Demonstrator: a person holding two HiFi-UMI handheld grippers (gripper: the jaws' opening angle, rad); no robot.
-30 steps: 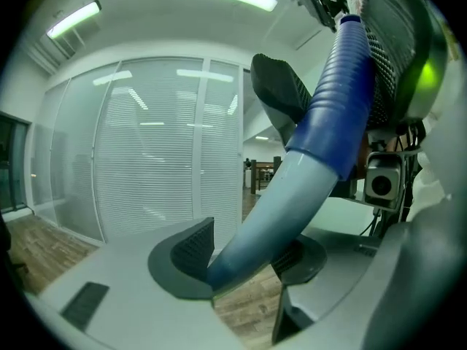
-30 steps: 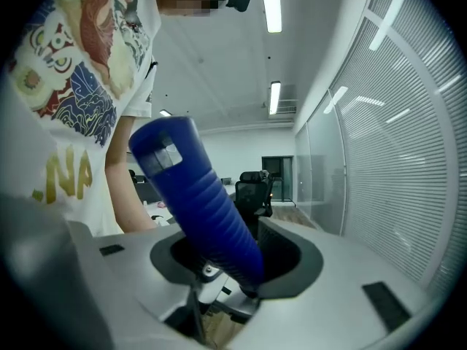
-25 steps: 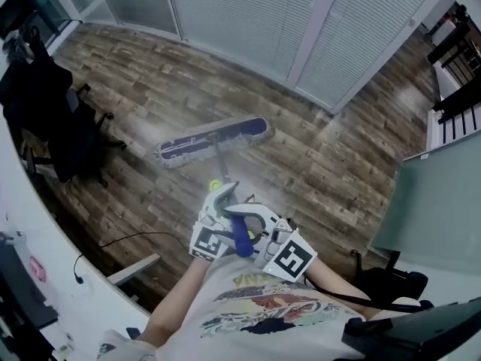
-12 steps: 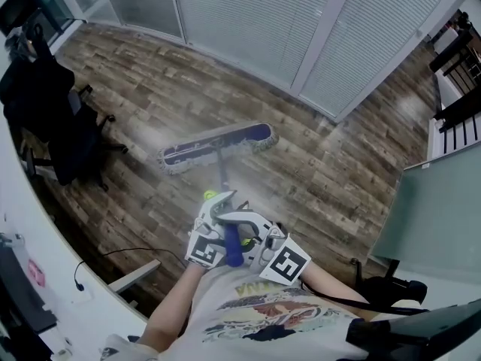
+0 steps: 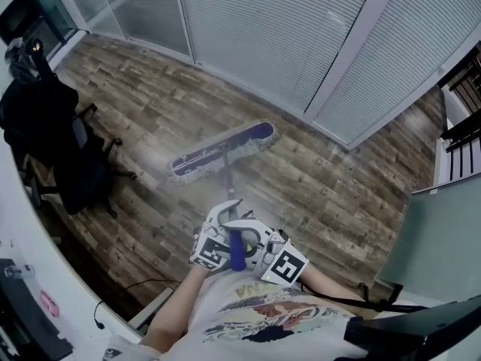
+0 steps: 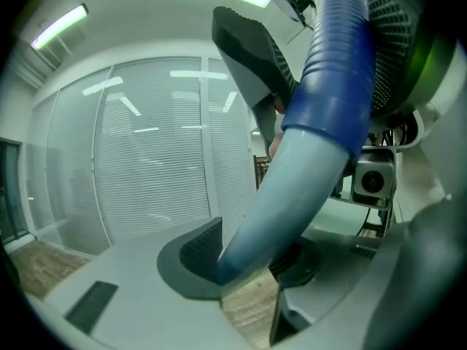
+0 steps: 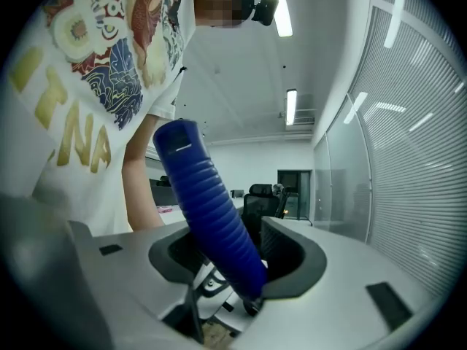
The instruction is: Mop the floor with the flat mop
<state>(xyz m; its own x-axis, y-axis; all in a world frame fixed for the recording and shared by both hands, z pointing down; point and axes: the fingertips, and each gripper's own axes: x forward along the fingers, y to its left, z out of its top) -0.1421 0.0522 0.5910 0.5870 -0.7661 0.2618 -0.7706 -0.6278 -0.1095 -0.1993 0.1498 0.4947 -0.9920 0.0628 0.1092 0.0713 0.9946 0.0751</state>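
The flat mop's blue-and-white head (image 5: 222,152) lies on the wood floor (image 5: 338,186) a little short of the blinds wall. Its shaft (image 5: 226,179) runs back to both grippers in front of my chest. My left gripper (image 5: 218,235) (image 6: 248,261) is shut on the pale shaft (image 6: 292,188), just below the blue ribbed grip; its jaws have just been closing on it. My right gripper (image 5: 264,252) (image 7: 233,265) is shut on the blue ribbed grip (image 7: 208,195); its jaws have just been opening slightly, with the grip still between them.
A black office chair draped with dark clothes (image 5: 52,134) stands at the left. A white desk (image 5: 30,292) curves along the lower left, with a cable (image 5: 128,288) on the floor beside it. The glass wall with blinds (image 5: 285,43) is ahead. A green-grey partition (image 5: 443,239) is at the right.
Both grippers and the mop have advanced toward the blinds wall, which now fills more of the head view. The mop head has slid forward and angled slightly. The chair sits lower in the view.
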